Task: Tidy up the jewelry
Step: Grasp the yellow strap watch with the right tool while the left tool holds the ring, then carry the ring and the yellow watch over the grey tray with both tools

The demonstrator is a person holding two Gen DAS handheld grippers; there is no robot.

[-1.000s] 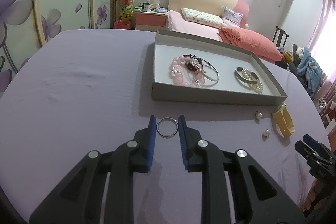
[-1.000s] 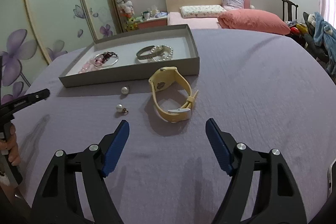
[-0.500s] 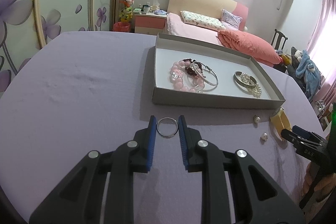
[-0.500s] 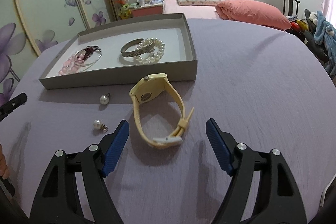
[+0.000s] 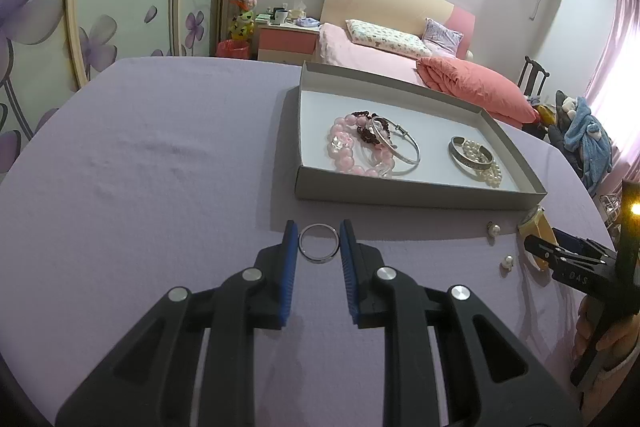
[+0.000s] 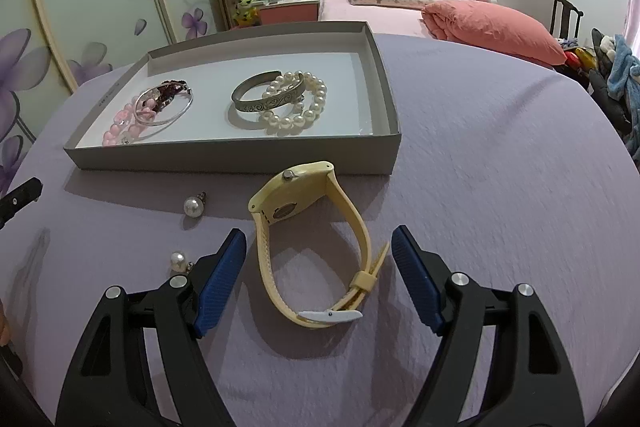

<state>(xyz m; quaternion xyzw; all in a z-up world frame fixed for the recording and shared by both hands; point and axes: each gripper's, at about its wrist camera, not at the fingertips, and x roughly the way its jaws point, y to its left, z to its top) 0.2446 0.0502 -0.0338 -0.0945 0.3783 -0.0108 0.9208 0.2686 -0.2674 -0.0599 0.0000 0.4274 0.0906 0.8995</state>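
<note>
In the left wrist view, a silver ring (image 5: 319, 243) is seen pinched between the blue pads of the left gripper (image 5: 319, 245), its band touching both pads just above the purple tablecloth (image 5: 160, 167). Beyond it, the grey tray (image 5: 400, 193) is shown with a pink bead bracelet (image 5: 344, 151), a dark red bead bracelet (image 5: 368, 131) and a thin silver bangle (image 5: 400, 143) heaped together at its left, and a silver cuff (image 5: 466, 157) with a pearl bracelet (image 5: 486, 163) at its right. Two pearl earrings (image 5: 494, 229) are seen on the cloth in front of the tray's right corner. Only a sliver of the yellow watch (image 5: 534, 227) is visible here, mostly hidden behind the right gripper (image 5: 560, 251) at the frame's right edge, where part of a hand (image 5: 600, 331) on its handle is also shown; its jaws cannot be judged from this side.

In the right wrist view, the right gripper (image 6: 318, 267) is shown spread wide, its pads either side of the yellow watch (image 6: 304, 235) without touching it. The watch is revealed whole, buckled into a loop and standing on its edge just in front of the tray (image 6: 240, 159). The engraving on the cuff (image 6: 272, 99) and the full pearl bracelet (image 6: 296, 103) are clearer here. One pearl earring (image 6: 193, 207) lies near the tray, the other (image 6: 178, 261) just beside the gripper's left pad. The ring is not shown in this view; only a tip of the left gripper (image 6: 20, 197) is caught at the left edge.
</note>
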